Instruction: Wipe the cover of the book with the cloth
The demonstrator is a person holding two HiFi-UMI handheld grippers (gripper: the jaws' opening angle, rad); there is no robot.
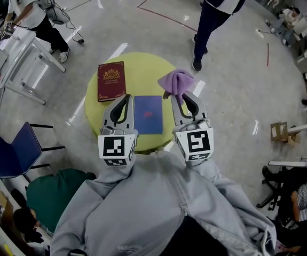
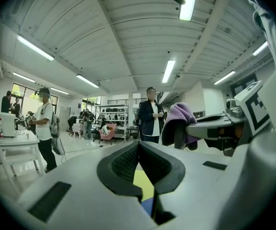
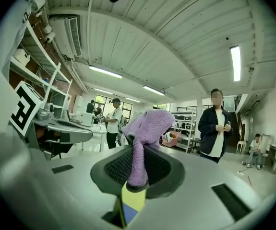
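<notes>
The blue book (image 1: 148,114) lies flat on the yellow bench (image 1: 142,68), in the gap between the two sets of fingers, its long axis running roughly parallel with them. The cloth (image 1: 176,81) is bunched at the tips of the right gripper (image 1: 175,96), just beyond and to the right of the book's far right corner and above it. To wipe, those fingers would have to swing left and down onto the cover.

The left gripper (image 1: 125,97) sits equally close on the other side, fingers pressed together with nothing between them. A maroon book (image 1: 111,81) lies beyond its fingertips.

Only the head view shows the books whole. The right gripper view shows the grip itself: a strip of cloth (image 3: 145,138) pinched between the closed fingers (image 3: 114,169), the rest flopping over the tips, and only a sliver of yellow and blue below them.
</notes>
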